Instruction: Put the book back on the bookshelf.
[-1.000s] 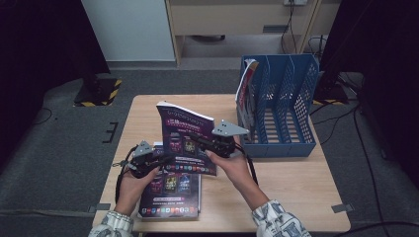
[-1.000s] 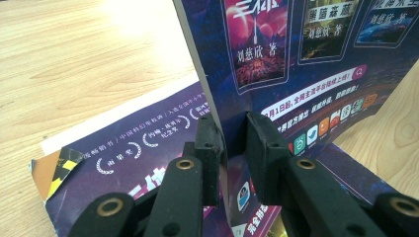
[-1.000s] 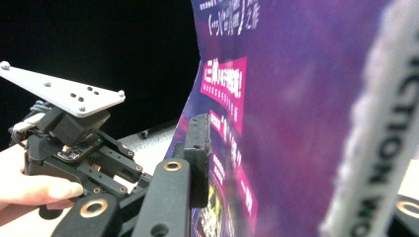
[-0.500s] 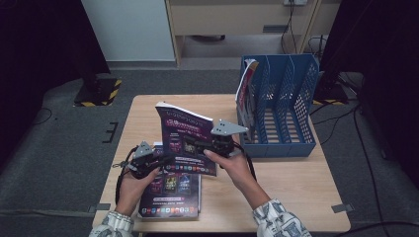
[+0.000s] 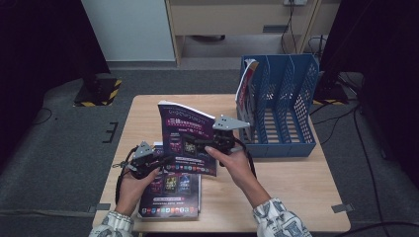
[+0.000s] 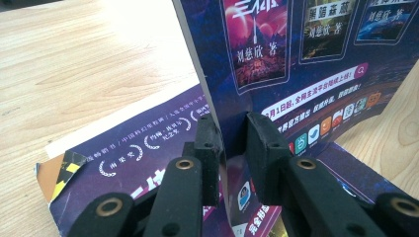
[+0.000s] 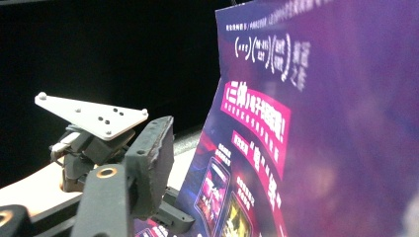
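Since the earlier frame the right gripper (image 5: 198, 144) jaws have been opening, releasing the upright magazine (image 5: 190, 138). The left gripper (image 6: 232, 143) clamps its lower edge above the flat magazine (image 5: 170, 195). The cover reads "刘慈欣 著".

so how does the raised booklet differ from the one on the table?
The raised booklet stands upright; the flat booklet lies cover-up on the table. The left gripper clamps the raised one's bottom edge; the flat one is untouched. Both share the same purple cover.
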